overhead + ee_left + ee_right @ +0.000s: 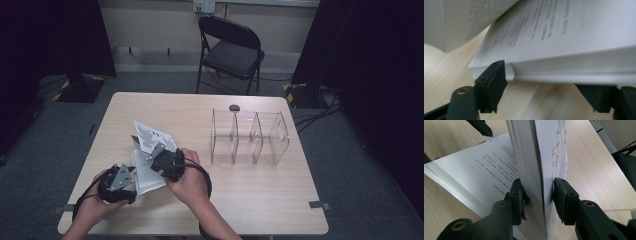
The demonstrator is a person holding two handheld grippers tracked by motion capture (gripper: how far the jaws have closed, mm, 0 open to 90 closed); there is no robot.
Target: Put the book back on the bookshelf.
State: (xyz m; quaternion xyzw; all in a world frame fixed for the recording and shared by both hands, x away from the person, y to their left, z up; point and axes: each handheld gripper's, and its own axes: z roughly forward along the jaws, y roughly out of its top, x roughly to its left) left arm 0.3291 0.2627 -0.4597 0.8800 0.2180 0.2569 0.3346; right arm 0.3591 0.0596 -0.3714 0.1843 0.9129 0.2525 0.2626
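- L gripper [131, 170] sits at the table's [250, 200] near-left part in the high view, in the person's left hand [95, 200].
- In the left gripper view, its two black jaws stand apart, one on each side of the book's [564, 37] thick stack of pages. One jaw tip is right at the page edge. The other is low and off to the side. I can't tell if the pads press on the pages.
- The book [147, 160] lies open on the table, near the left side, between both grippers. One part lies flat with print facing up. The other part, w/ the cover, is lifted and stands up.
- R gripper [145, 146] is just right of the L one in the high view, held in the right hand [187, 182].
- In the right gripper view, R gripper [537, 192] is clamped on the lifted bunch of pages and cover [536, 157]. Both pads touch it, one on each side. The flat printed page [481, 170] lies below, to the left.
- Further right, well apart from the book, a clear plastic organizer [249, 137] stands on the table. It has three slots.
- A small dark round thing [234, 107] sits just behind the organizer.
- Past the table, a black folding chair [231, 50] stands on the floor.
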